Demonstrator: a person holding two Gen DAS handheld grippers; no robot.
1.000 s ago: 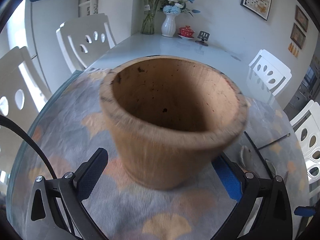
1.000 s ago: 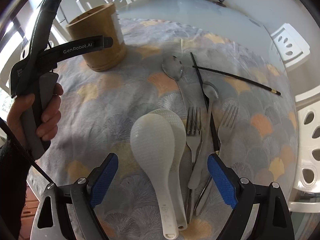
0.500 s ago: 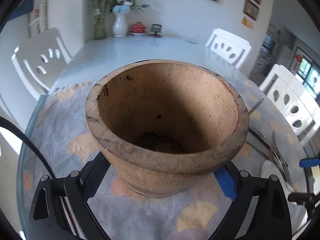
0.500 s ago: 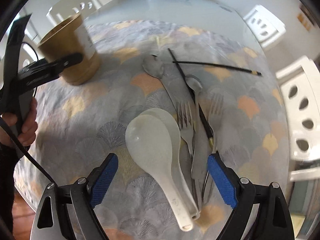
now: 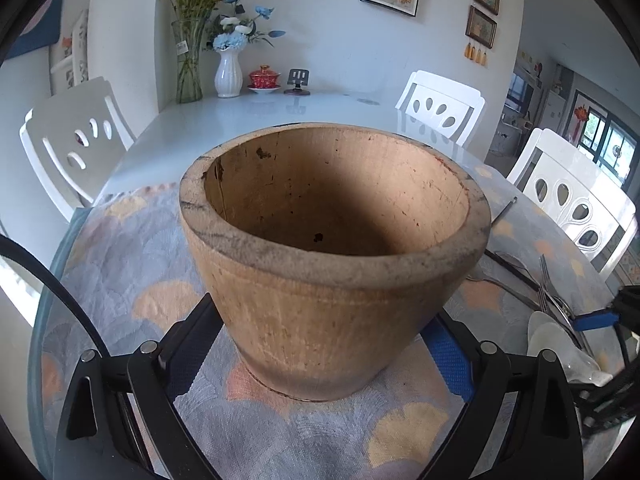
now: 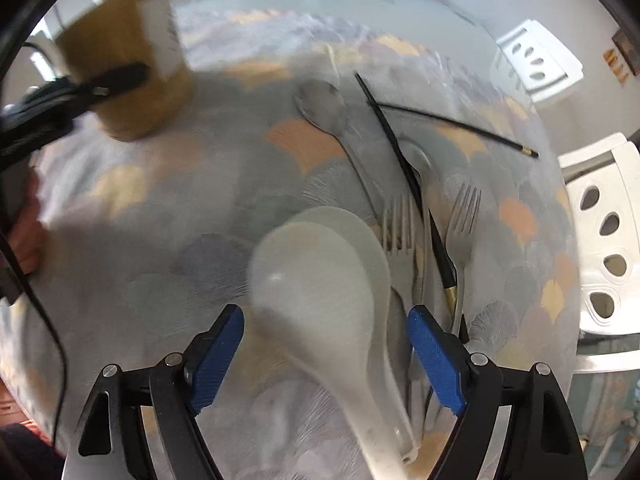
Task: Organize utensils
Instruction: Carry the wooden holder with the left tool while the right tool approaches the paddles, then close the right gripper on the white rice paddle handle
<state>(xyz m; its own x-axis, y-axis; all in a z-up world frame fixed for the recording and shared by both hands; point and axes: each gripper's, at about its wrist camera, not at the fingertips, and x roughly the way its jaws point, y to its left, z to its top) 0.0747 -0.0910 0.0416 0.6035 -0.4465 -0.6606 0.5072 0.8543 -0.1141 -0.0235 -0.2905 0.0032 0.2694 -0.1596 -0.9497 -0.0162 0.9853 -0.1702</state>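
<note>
Behind wooden pot (image 5: 332, 280), tong pads half-hidden

Quick count of what's on the table: one wooden holder (image 5: 332, 280), two white rice paddles (image 6: 320, 288) stacked together, two forks (image 6: 400, 224), two metal spoons (image 6: 324, 108), and two black chopsticks (image 6: 452, 126) crossing near 1 o'clock. Around it, three white chairs (image 5: 440, 108), plus two vases (image 5: 228, 68) at the far end.
</note>
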